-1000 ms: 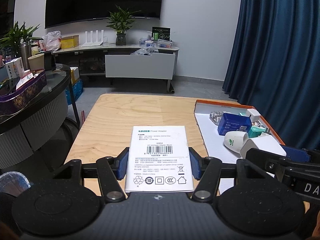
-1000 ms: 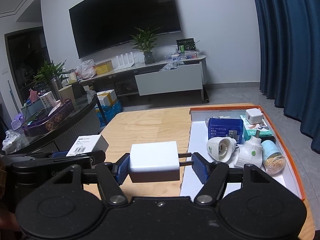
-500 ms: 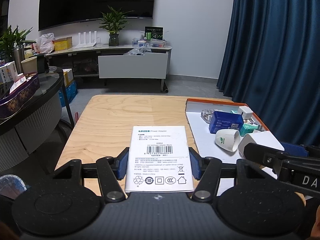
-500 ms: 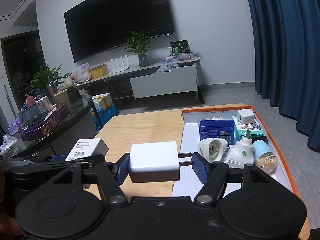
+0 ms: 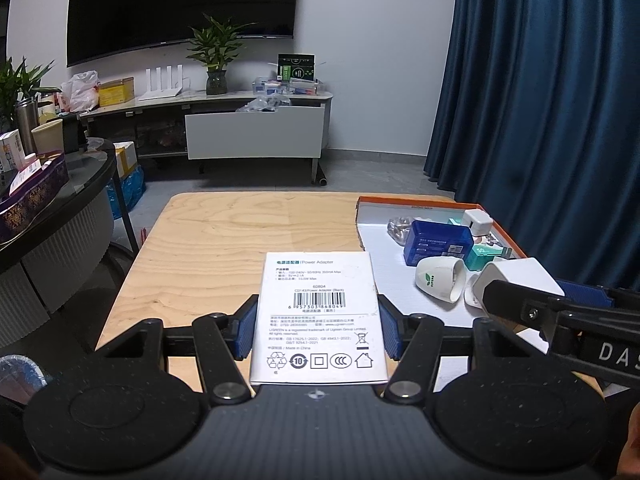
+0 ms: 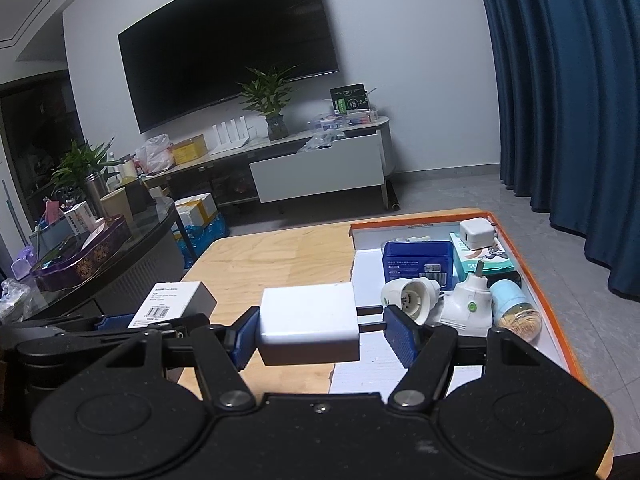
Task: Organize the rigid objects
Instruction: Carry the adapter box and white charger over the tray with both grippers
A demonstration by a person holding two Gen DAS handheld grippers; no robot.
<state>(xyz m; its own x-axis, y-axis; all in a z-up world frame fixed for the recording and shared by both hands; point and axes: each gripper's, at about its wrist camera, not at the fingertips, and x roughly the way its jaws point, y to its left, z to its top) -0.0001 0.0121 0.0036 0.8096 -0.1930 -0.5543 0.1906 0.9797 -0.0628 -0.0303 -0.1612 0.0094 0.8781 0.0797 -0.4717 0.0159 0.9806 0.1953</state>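
My left gripper [image 5: 318, 330] is shut on a white power adapter box [image 5: 319, 316], its barcode label facing up, held above the wooden table [image 5: 224, 248]. That same box [image 6: 170, 304] shows at the left of the right wrist view. My right gripper [image 6: 320, 330] is shut on a white plug adapter [image 6: 308, 324]; one pad presses its body, the other its two prongs. The plug adapter [image 5: 516, 276] also shows at the right of the left wrist view. An orange-rimmed tray [image 6: 532, 280] on the table's right side holds several small items.
In the tray lie a blue box [image 6: 418, 260], a white lamp socket [image 6: 408, 298], a white plug-in device [image 6: 470, 310], a light-blue jar [image 6: 514, 306], a teal box [image 6: 484, 258] and a small white charger [image 6: 476, 232]. A dark round table [image 5: 60, 204] with clutter stands left; blue curtains [image 5: 540, 100] hang right.
Both views have shifted slightly, with the tray sitting a little further left in frame. Both grips are unchanged.
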